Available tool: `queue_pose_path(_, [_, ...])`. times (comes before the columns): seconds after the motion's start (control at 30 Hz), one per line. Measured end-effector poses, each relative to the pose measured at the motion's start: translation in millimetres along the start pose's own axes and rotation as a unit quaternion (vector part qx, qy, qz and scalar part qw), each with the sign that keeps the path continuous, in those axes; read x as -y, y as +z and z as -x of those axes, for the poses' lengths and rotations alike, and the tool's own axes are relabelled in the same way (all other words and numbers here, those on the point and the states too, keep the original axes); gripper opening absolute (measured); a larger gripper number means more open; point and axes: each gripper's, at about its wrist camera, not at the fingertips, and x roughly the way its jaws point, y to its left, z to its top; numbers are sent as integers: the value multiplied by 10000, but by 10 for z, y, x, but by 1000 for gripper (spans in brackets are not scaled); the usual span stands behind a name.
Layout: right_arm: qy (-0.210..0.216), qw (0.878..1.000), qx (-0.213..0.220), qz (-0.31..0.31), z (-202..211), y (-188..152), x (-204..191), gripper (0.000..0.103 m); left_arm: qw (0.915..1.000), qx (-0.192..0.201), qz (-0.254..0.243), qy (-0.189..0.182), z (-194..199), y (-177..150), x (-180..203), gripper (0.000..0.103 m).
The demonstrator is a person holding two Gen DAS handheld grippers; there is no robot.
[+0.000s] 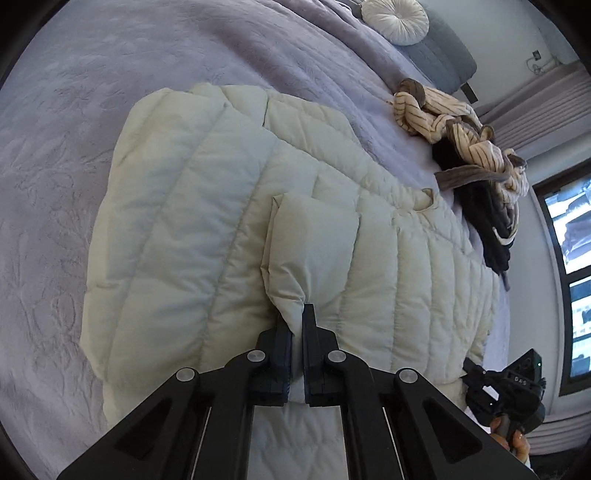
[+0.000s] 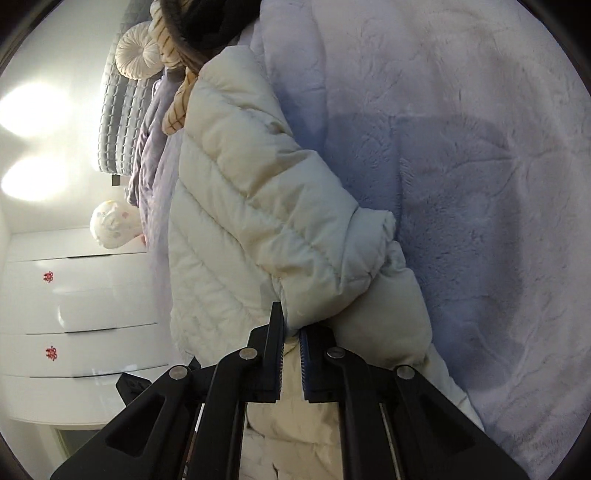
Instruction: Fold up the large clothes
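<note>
A cream quilted puffer jacket (image 1: 207, 221) lies spread on a lavender bedspread (image 1: 74, 147). My left gripper (image 1: 297, 321) is shut on a pinched fold of the jacket near its lower edge. In the right wrist view the same jacket (image 2: 236, 206) shows, with a sleeve folded across it. My right gripper (image 2: 291, 328) is shut on the jacket's edge by the sleeve cuff. The right gripper also shows at the lower right of the left wrist view (image 1: 506, 387), held in a hand.
A pile of striped cream and dark clothes (image 1: 476, 147) lies beyond the jacket. A round white cushion (image 1: 395, 18) and grey pillow (image 1: 443, 55) are at the bed's head. A white dresser (image 2: 74, 314) stands beside the bed. A window (image 1: 569, 277) is at the right.
</note>
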Motion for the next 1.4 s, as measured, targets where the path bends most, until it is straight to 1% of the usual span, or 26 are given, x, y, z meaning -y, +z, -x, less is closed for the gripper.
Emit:
queue_pose_path(0.1, [-35,10000,5,59,-41,23,-45,8,9999,63,-91,128,94,53,8,6])
queue_pose_path(0.27, [-13,10000,17,16,-36,41,-55,8,9980,436,-284,347,431,171,-2,6])
queue_pose_path(0.37, [33,10000,27,55,12,-15,-45,8,9965,530,-551,331,546,183,110,6])
queue_pose_path(0.43, [17,10000,26,87,45,-52,-9,8,9954,460,-778,321,466,144,252,6])
queue_pose_path(0.47, [-2,9999,5,106,46,-70,-15,12,9945,385,-875,425,356,117,326,6])
queue_pose_path(0.53, [-123,9997,-86,177,42,-83,-55,13,9933,169,-969,610,122,72,398,6])
queue_pose_path(0.6, [-322,9975,-292,554,83,-132,-204,29,9913,62,-1008,844,-80,37,408,6])
queue_pose_path(0.63, [-334,9946,-357,916,151,-164,-323,48,9912,22,-993,880,-136,23,395,6])
queue_pose_path(0.67, [-287,9908,-331,1278,243,-186,-436,63,9919,20,-933,862,-154,26,374,6])
queue_pose_path(0.7, [-215,9881,-272,1499,321,-192,-505,65,9924,20,-896,837,-151,22,356,6])
queue_pose_path(0.73, [-112,9834,-91,1809,477,-158,-601,65,9931,6,-850,806,-148,32,339,6])
queue_pose_path(0.77, [-95,9817,43,1903,561,-114,-629,65,9935,-14,-821,788,-147,38,327,6])
queue_pose_path(0.8, [-137,9811,326,1900,681,20,-624,65,9934,-30,-822,795,-145,45,321,6])
queue_pose_path(0.83, [-198,9826,458,1790,727,115,-592,65,9928,-35,-857,837,-143,50,326,6])
queue_pose_path(0.87, [-259,9868,627,1470,757,309,-493,65,9923,-38,-890,866,-144,48,321,6])
queue_pose_path(0.9, [-217,9896,689,1241,750,426,-414,65,9918,-40,-909,894,-146,45,329,6])
queue_pose_path(0.97, [-140,9939,739,808,668,647,-268,65,9913,-36,-923,942,-139,37,338,6])
queue_pose_path(1.0, [-102,9953,667,691,576,751,-226,65,9911,-33,-920,959,-140,35,347,6])
queue_pose_path(1.1, [-113,9967,404,690,318,914,-251,64,9904,-32,-929,1026,-159,43,394,6])
queue_pose_path(1.13, [-62,9968,316,733,263,938,-274,48,9899,-22,-947,1056,-160,47,412,6])
queue_pose_path(1.17, [-1,9958,208,887,201,951,-349,14,9892,-11,-972,1097,-166,50,427,6])
queue_pose_path(1.2, [-120,9939,191,1082,168,962,-426,13,9885,-6,-1000,1134,-178,54,439,6])
queue_pose_path(1.27, [-480,9886,309,1393,120,954,-481,10,9877,-23,-1049,1161,-215,62,462,6])
queue_pose_path(1.3, [-771,9856,324,1469,65,976,-436,10,9875,-43,-1072,1155,-237,65,469,6])
queue_pose_path(1.33, [-940,9844,284,1459,-1,999,-350,10,9877,-65,-1086,1126,-259,66,478,6])
queue_pose_path(1.4, [-993,9861,247,1307,-52,1003,-202,11,9874,-62,-1095,1138,-273,62,489,6])
